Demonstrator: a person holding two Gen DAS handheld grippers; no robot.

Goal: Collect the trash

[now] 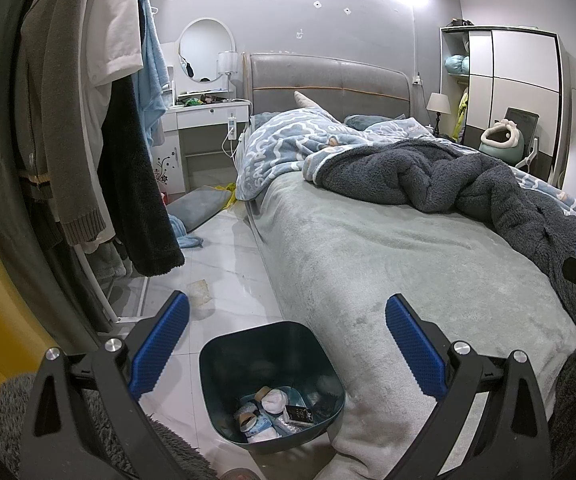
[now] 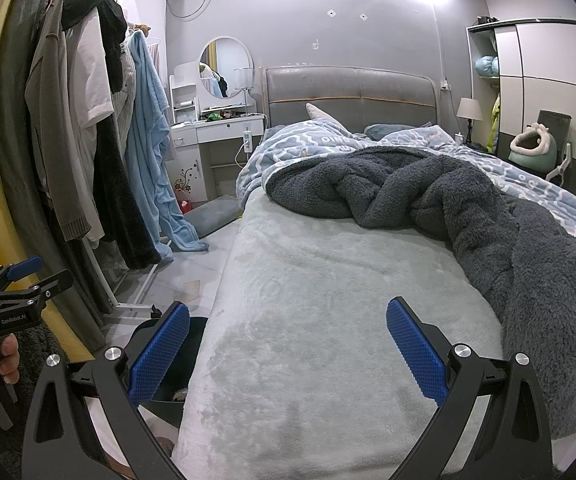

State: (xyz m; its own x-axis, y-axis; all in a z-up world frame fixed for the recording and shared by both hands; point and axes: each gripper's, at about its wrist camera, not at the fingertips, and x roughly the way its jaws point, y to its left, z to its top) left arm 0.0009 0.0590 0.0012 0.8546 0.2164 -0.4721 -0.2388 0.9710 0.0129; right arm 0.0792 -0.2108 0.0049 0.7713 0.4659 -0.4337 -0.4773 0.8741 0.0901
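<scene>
Left wrist view: our left tongs (image 1: pixel 286 344) gape wide and empty above the bin (image 1: pixel 223 364) beside the bed (image 1: pixel 388 248), trash (image 1: pixel 271 410) inside; right tongs (image 2: pixel 288 346) equally wide. We could knock the bin over.

Dark teal bin (image 1: pixel 271 364), pale green bedsheet (image 1: pixel 388 264) (blue patterned duvet (image 1: pixel 283 148)).

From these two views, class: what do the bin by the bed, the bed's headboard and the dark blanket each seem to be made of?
Bin: likely hard plastic, dark teal, with smooth walls and a faint sheen.
Headboard: seemingly grey leather or leatherette, with padded stitched panels and a dull shine; which one can't be told.
Dark blanket: looks like thick fleece, with a nubbly matte pile and soft folds.
</scene>
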